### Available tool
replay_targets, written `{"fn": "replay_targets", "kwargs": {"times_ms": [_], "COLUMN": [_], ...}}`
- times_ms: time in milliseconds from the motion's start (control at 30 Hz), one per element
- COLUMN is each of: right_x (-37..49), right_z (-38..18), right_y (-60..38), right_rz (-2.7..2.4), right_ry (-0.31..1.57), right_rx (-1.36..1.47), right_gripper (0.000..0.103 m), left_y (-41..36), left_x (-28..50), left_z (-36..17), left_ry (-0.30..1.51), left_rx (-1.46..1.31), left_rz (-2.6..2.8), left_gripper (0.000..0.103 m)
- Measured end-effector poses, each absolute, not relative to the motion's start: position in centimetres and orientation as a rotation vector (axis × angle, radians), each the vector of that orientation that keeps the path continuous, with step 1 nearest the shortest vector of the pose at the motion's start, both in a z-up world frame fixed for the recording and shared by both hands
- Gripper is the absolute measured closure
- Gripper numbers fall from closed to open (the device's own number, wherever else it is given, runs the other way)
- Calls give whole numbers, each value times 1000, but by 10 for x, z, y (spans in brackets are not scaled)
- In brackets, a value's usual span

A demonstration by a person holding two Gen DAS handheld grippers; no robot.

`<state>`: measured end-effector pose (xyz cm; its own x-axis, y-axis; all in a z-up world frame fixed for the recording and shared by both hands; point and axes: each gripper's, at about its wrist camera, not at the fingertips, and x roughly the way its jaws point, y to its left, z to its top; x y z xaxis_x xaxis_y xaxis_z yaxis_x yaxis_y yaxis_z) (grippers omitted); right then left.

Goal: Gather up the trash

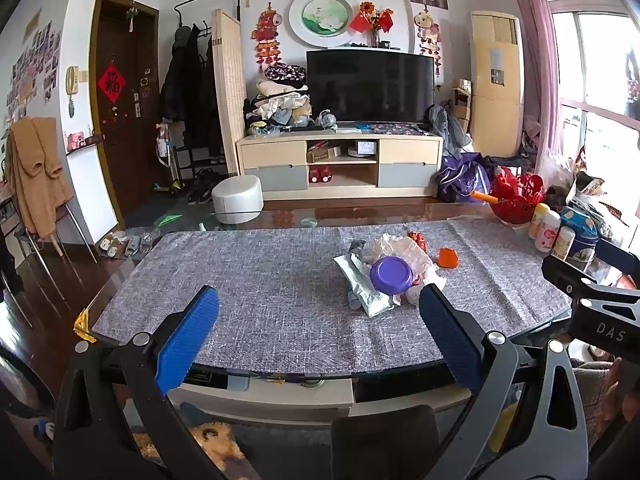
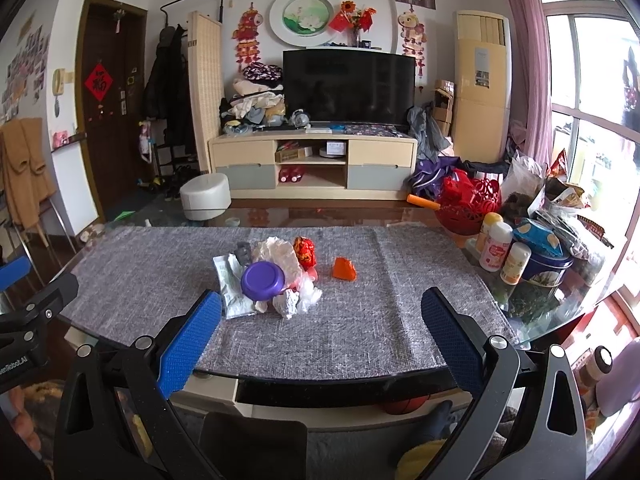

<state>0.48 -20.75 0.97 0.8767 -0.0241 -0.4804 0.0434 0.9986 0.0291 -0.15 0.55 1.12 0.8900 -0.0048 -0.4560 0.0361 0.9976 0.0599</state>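
Note:
A trash pile lies mid-table on a grey cloth (image 1: 260,280): a purple lid (image 1: 391,275), crumpled white paper (image 1: 404,250), a white wrapper (image 1: 362,286), a red wrapper (image 1: 417,239) and an orange piece (image 1: 448,258). The right wrist view shows the same lid (image 2: 263,280), paper (image 2: 278,256), wrapper (image 2: 230,286), red wrapper (image 2: 304,254) and orange piece (image 2: 345,269). My left gripper (image 1: 319,308) is open and empty, near the table's front edge, the pile just beyond its right finger. My right gripper (image 2: 321,308) is open and empty, the pile ahead to its left.
Bottles (image 2: 496,246), a blue tin (image 2: 546,270), a red basket (image 2: 470,200) and bags crowd the table's right end. The glass table edge (image 2: 340,380) runs just in front of both grippers. A TV stand (image 2: 312,164) and a white stool (image 2: 205,196) stand beyond.

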Motion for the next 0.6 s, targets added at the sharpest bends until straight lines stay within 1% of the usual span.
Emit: {"fn": "replay_targets", "kwargs": {"times_ms": [333,600], "right_x": [29,55], "right_z": [-12,-42], "right_y": [-220,-227], "right_rz": [-24,-16], "right_ry": [558,592], "right_rx": [69,83], "right_gripper": [3,3], "left_y": [10,10], "left_x": [22,54], "left_z": [-8,-39], "left_ry": [511,585], "left_rx": [71,69], "left_rz": [7,-14], "left_gripper": [8,8]}}
